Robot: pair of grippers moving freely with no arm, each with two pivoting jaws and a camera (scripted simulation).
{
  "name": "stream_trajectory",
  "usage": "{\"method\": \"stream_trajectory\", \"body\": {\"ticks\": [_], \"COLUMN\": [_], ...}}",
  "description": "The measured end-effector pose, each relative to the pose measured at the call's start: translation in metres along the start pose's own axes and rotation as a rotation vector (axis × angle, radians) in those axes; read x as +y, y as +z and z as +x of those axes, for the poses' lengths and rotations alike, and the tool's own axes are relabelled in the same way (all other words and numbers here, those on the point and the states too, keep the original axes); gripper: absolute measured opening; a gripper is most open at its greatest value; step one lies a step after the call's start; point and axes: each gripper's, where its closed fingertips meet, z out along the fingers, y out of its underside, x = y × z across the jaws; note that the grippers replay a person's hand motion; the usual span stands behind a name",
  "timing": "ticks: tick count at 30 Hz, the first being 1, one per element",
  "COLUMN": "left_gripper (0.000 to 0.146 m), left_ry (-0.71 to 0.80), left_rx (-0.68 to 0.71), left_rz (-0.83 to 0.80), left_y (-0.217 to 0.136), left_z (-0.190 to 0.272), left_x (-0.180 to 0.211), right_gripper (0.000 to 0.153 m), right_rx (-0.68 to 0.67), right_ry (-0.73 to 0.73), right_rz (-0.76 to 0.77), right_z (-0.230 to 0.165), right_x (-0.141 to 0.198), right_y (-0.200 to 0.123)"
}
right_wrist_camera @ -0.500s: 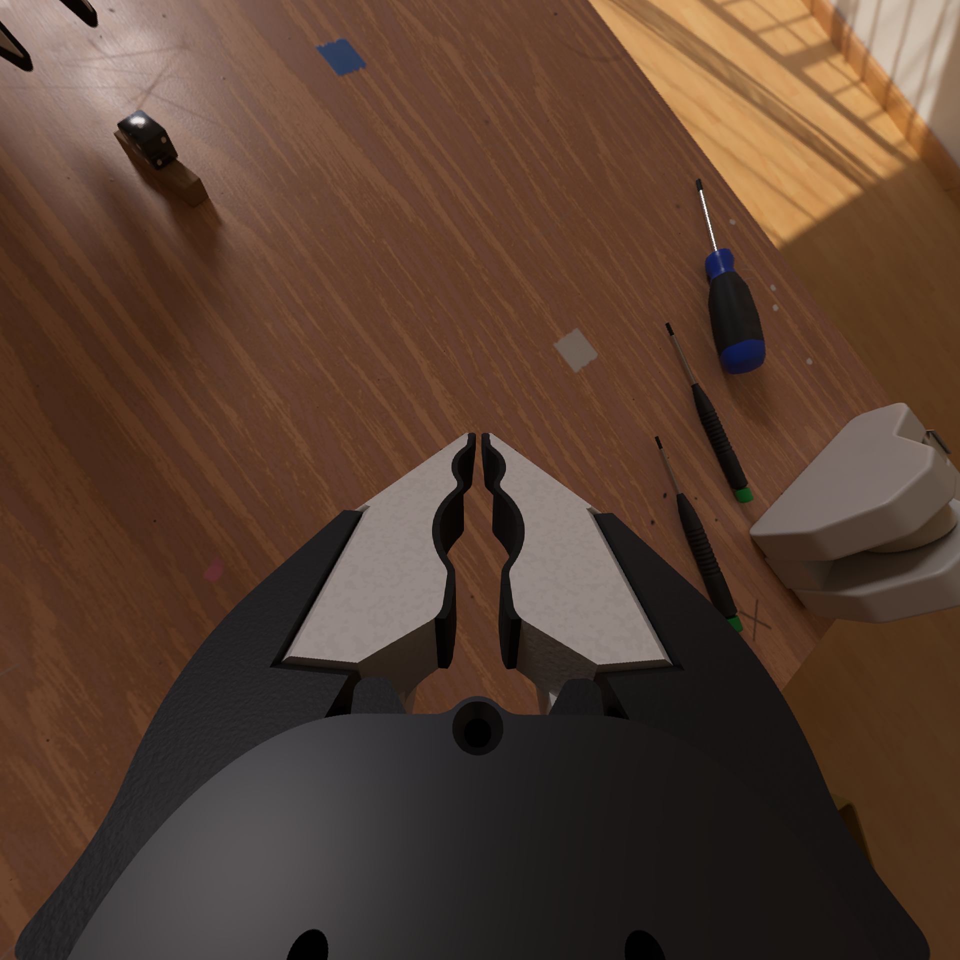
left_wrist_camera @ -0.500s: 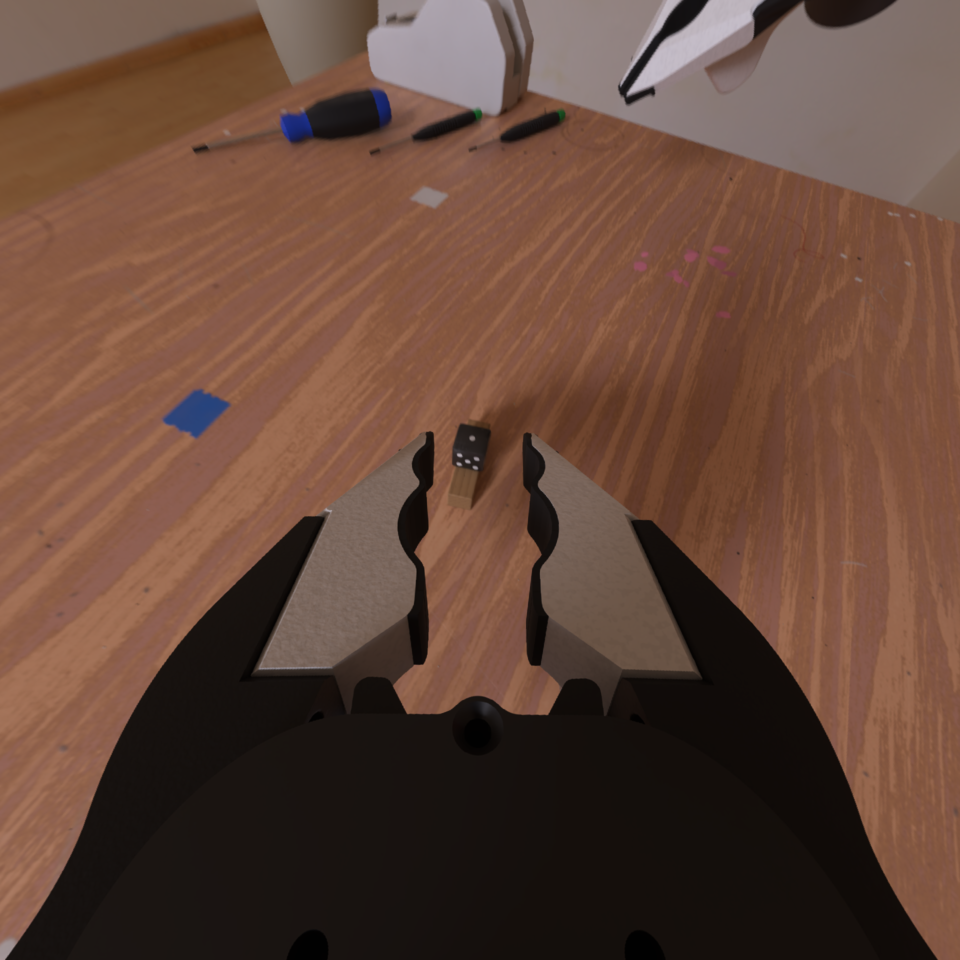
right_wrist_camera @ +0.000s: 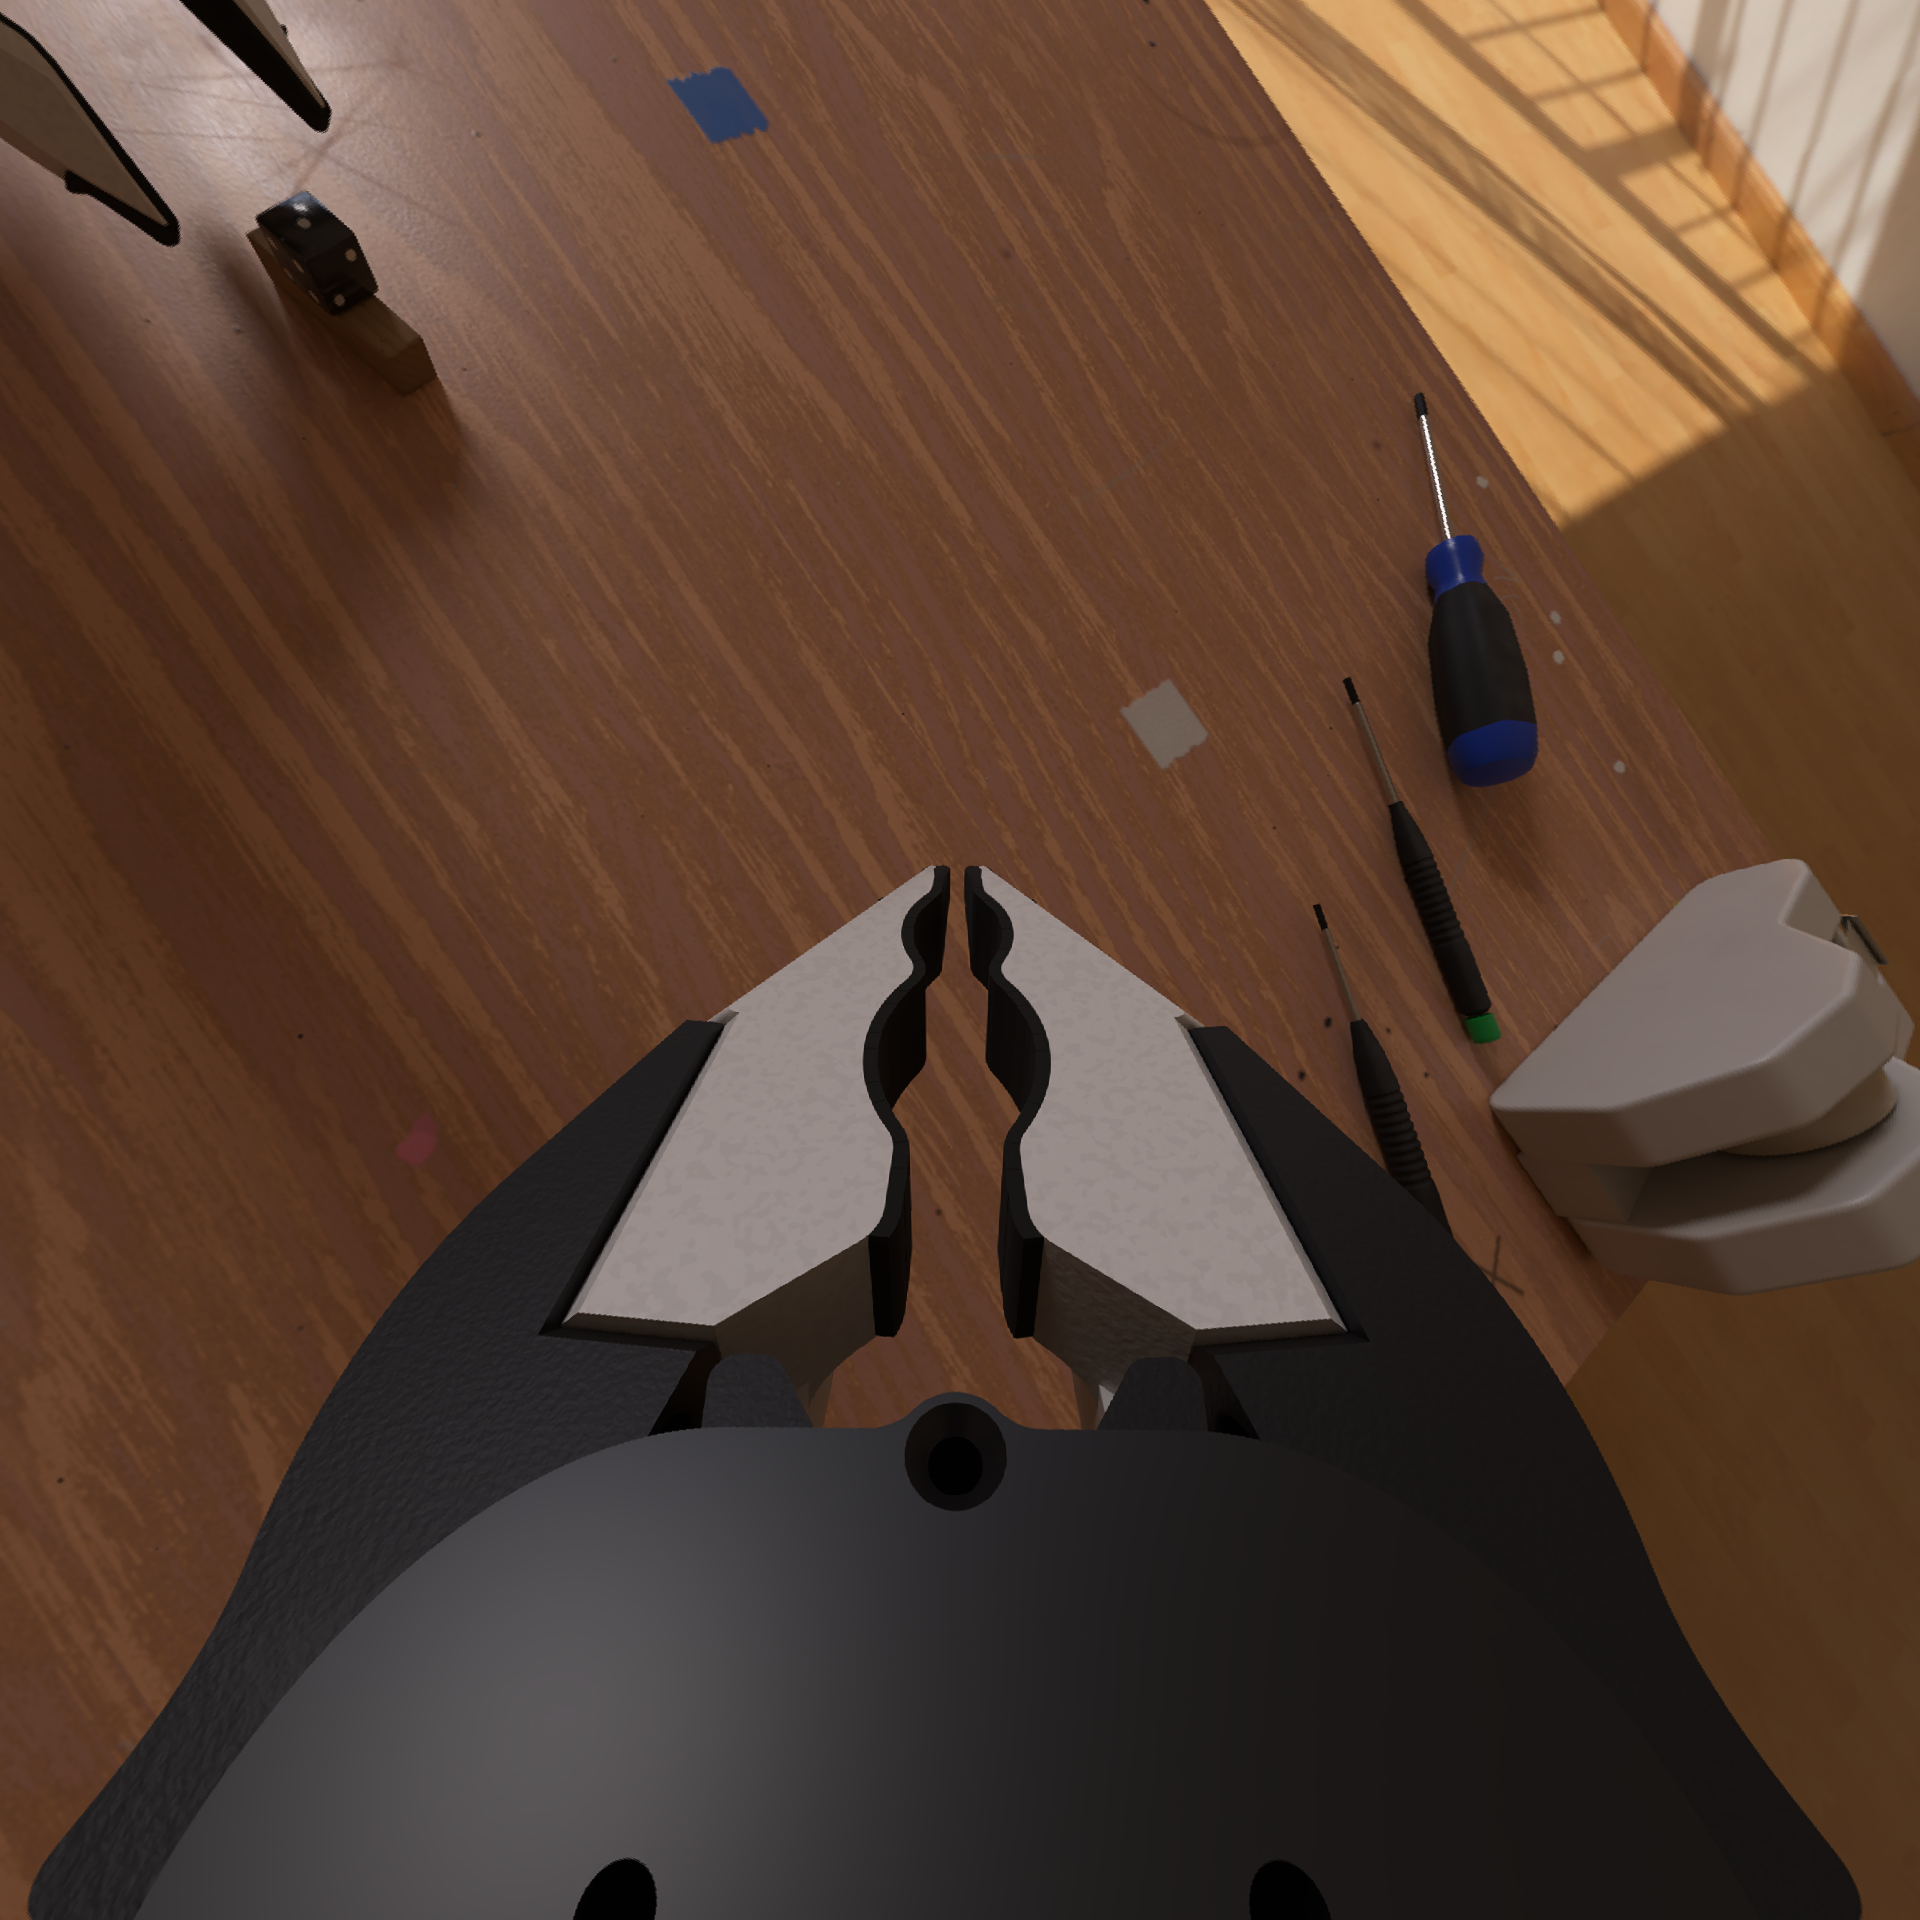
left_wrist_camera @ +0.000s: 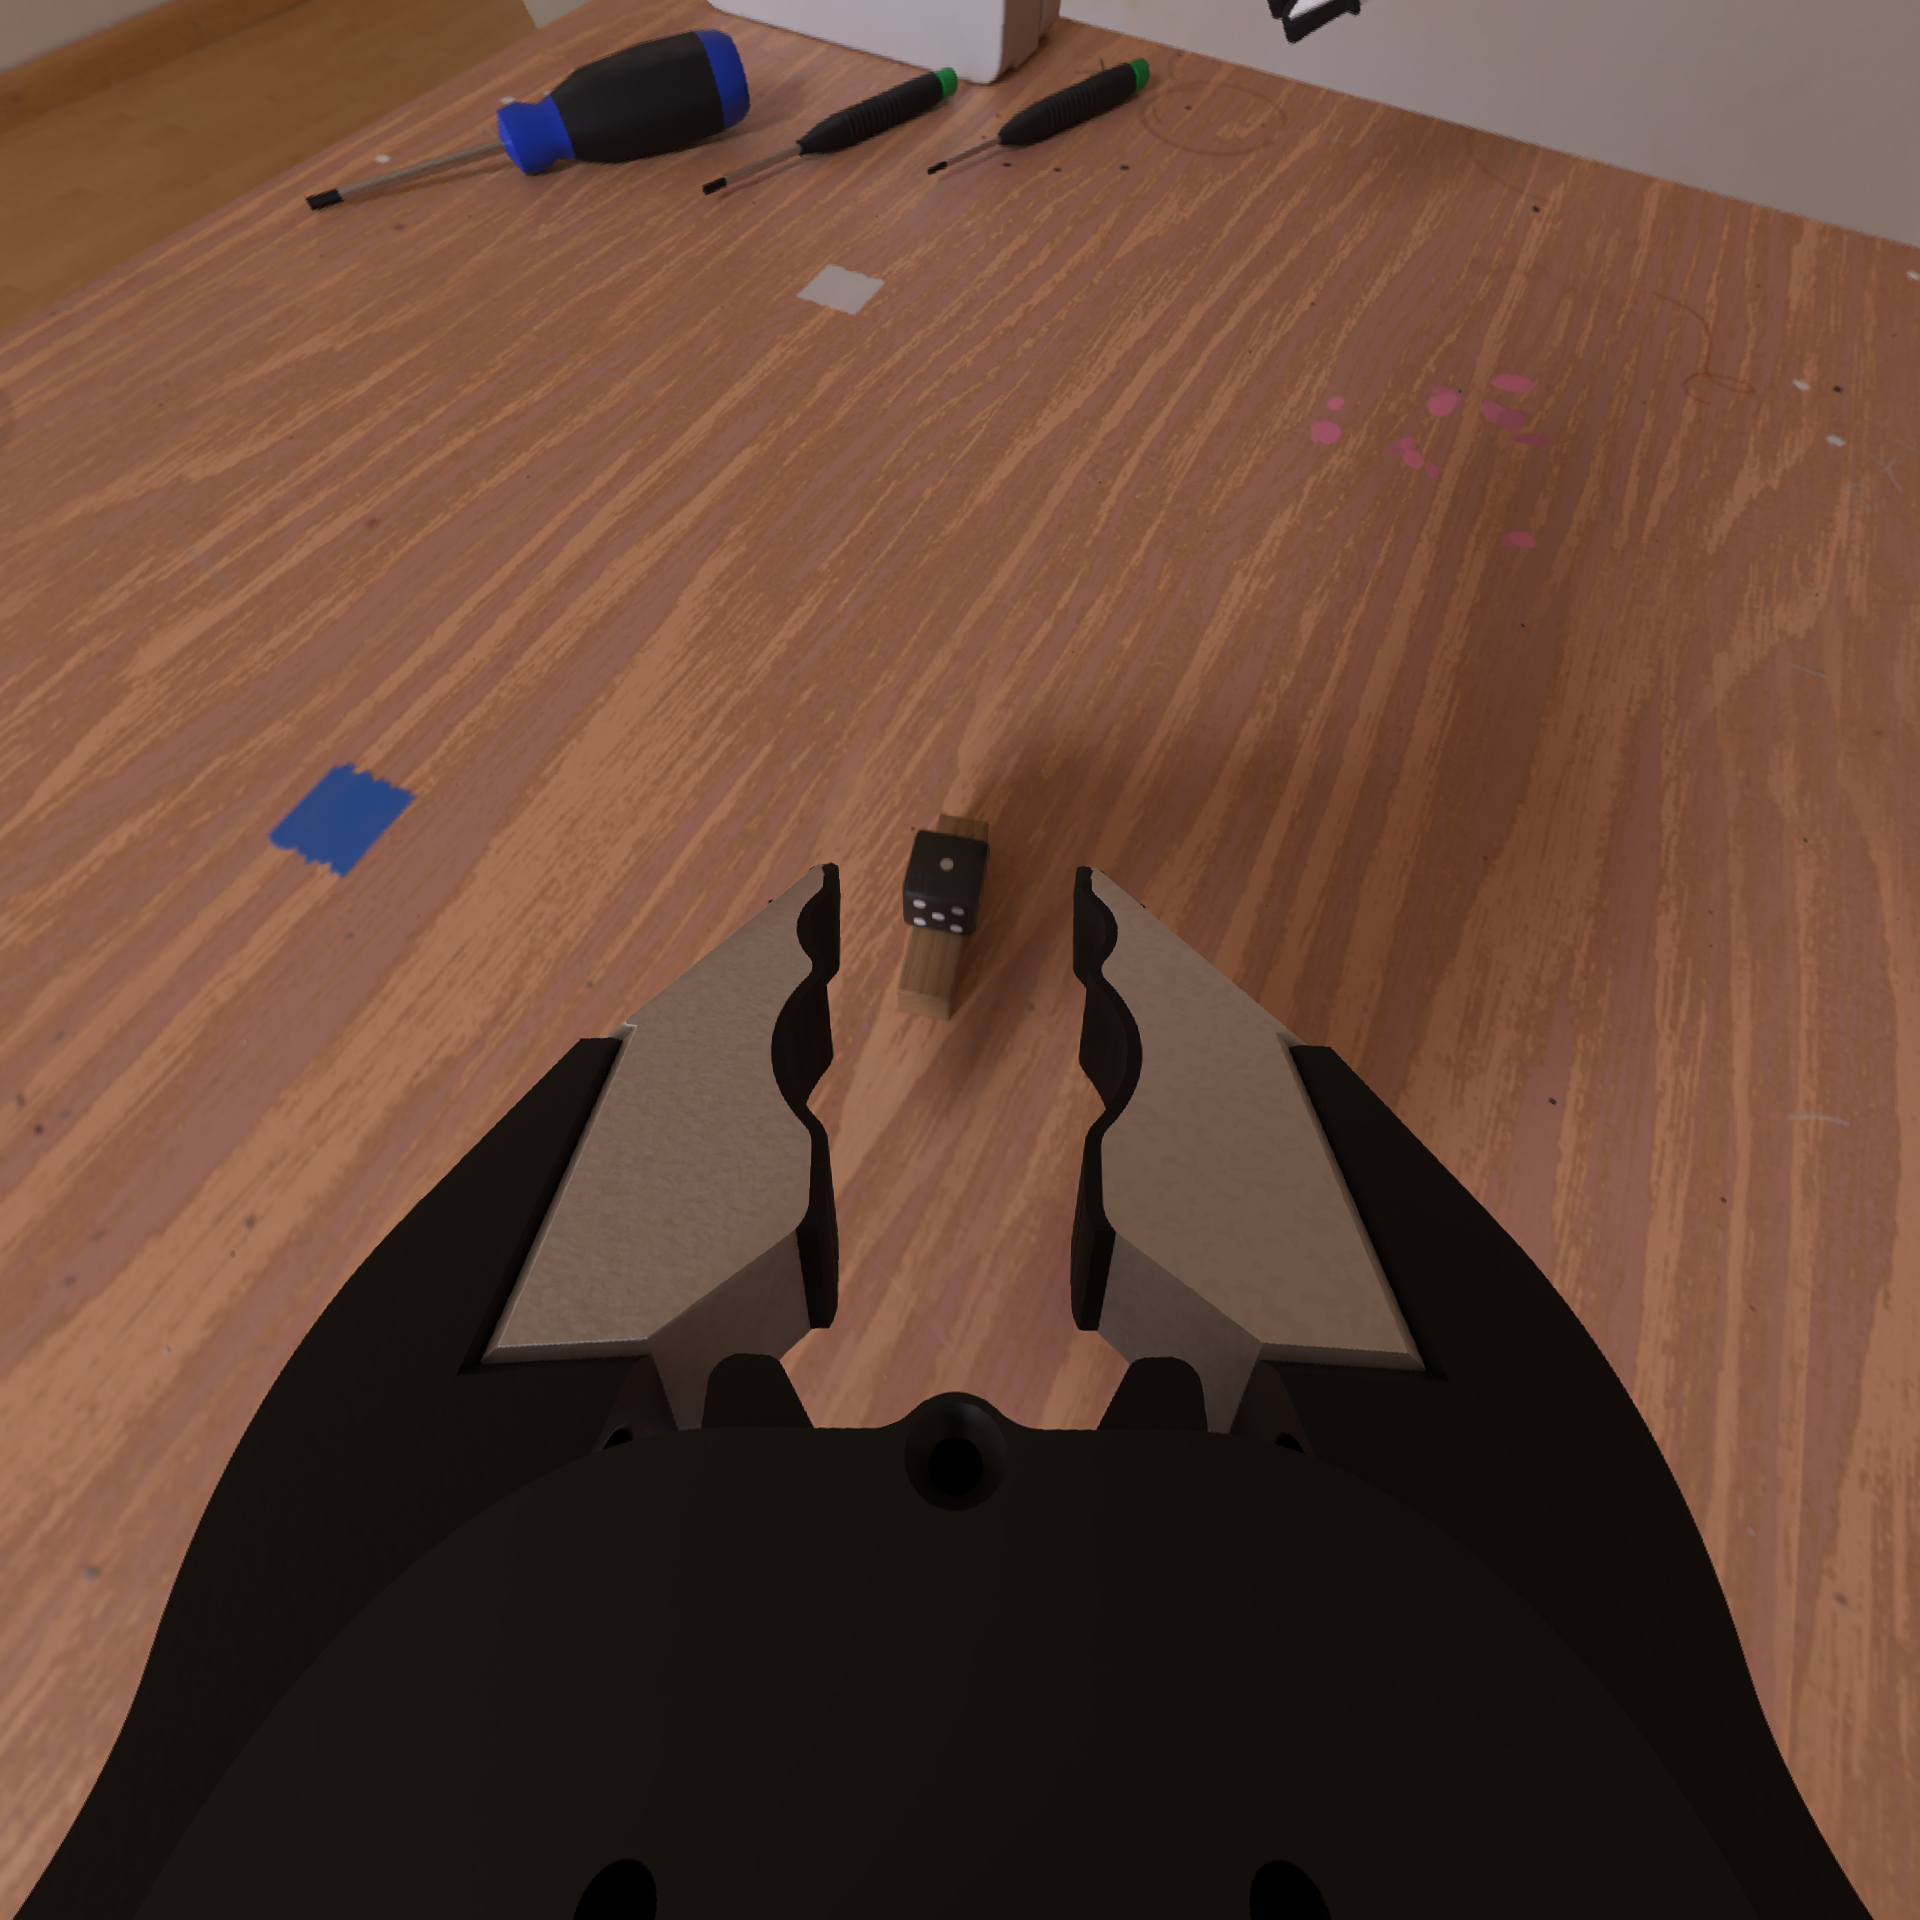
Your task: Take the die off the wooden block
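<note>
The left gripper [left_wrist_camera: 956, 883] now has its jaws wider apart and is closer than half a second ago; the black die [left_wrist_camera: 943, 881] sits between the fingertips, untouched, on the wooden block [left_wrist_camera: 928, 971]. I judge the grasp is near. The right gripper [right_wrist_camera: 957, 883], jaws almost together and empty, stays far away, the die at its 11 o'clock. The block's far end is hidden.

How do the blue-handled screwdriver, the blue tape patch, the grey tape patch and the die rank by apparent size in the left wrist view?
Largest to smallest:
1. blue-handled screwdriver
2. blue tape patch
3. die and grey tape patch, too alike to rank; the grey patch lies farther off, so distance shrinks it.
</note>
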Motion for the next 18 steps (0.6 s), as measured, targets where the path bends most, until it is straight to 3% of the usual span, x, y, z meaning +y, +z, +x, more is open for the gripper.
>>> {"method": "stream_trajectory", "body": {"ticks": [12,18], "left_gripper": [0.046,0.045], "left_ry": [0.245,0.304], "left_rx": [0.125,0.1], "left_rz": [-0.048,-0.052], "left_y": [0.008,-0.003], "left_z": [0.0,0.003], "left_x": [-0.021,0.003], "right_gripper": [0.004,0.005], "right_rx": [0.035,0.042], "right_ry": [-0.015,-0.015], "right_rz": [0.01,-0.008], "right_z": [0.005,0.008], "right_x": [0.002,0.006], "right_y": [-0.007,-0.003]}}
